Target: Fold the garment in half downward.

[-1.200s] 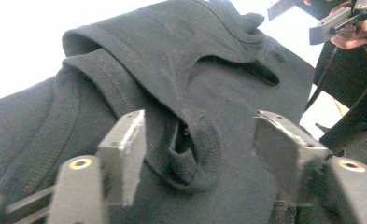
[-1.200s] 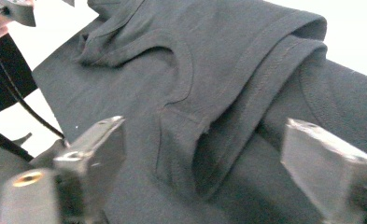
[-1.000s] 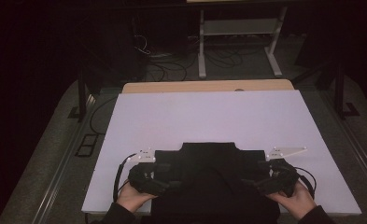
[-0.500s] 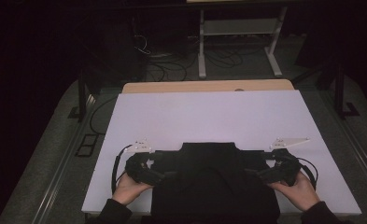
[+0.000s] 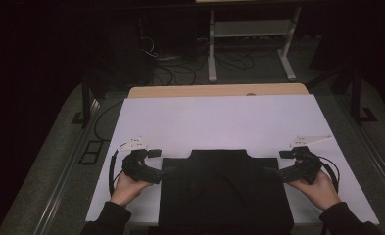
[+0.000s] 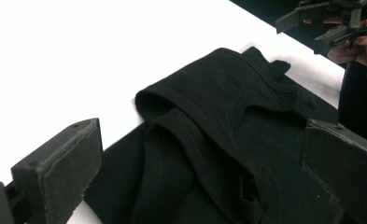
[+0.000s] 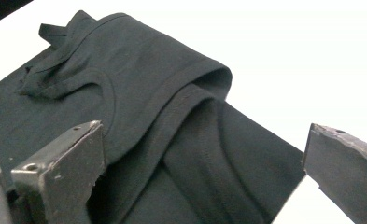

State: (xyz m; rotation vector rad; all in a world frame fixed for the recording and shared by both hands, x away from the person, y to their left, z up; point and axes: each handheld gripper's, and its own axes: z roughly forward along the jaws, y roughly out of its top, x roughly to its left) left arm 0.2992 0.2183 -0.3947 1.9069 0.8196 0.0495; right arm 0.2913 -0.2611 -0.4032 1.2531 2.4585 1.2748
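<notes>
I hold a gripper in each hand at the near edge of the bench (image 5: 219,117), which is covered by a white sheet. A black garment (image 5: 224,191) lies folded on it, between my hands and up against the near edge, with its narrower top part pointing away from me.

My left gripper (image 5: 153,172) sits just beside the garment's left edge. Its fingers (image 6: 62,163) have just been opening and now stand wide apart, with nothing clamped. In the left gripper view the folded cloth (image 6: 228,140) lies below and beyond them, a hemmed fold doubled over on itself, and the pads do not press on it. Farther off in that view my right hand (image 6: 358,49) shows with its gripper above the far side of the garment.

My right gripper (image 5: 285,172) sits just beside the garment's right edge, mirroring the left. Its fingers (image 7: 64,172) are also spread wide and grip nothing. In the right gripper view the garment (image 7: 139,116) lies beneath them, a stitched hem running across the fold and a neckline seam curving nearer the top; the white bench surface (image 7: 302,56) shows past it.

From above, both grippers point inward toward the garment, and a grey three-cornered plate (image 5: 311,140) rides on top of each. A cable (image 5: 112,169) loops from the left gripper over the white surface.
</notes>
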